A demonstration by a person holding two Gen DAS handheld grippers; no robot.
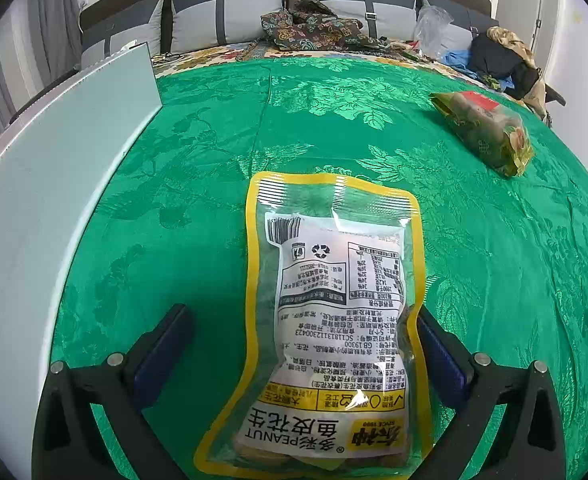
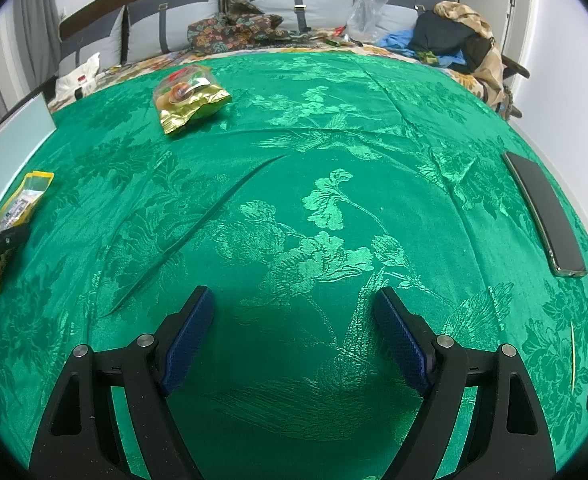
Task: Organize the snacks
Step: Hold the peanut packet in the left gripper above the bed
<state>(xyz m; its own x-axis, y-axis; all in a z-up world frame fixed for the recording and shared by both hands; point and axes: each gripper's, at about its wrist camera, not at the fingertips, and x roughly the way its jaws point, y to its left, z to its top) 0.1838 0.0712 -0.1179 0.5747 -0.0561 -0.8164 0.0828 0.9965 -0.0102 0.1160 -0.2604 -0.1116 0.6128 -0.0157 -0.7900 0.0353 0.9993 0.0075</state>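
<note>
Both jaws are wide open and grip nothing. Between the left gripper (image 1: 306, 344) fingers lies the peanut bag (image 1: 330, 320), flat on the green cloth (image 1: 213, 140). It looks just put down beside the white board (image 1: 53, 180). Next, I think, comes the gold snack bag (image 2: 189, 98), far across the cloth. The right gripper (image 2: 294, 332) has lots of room, but two phones (image 2: 546, 216) lie near the right edge.
</note>
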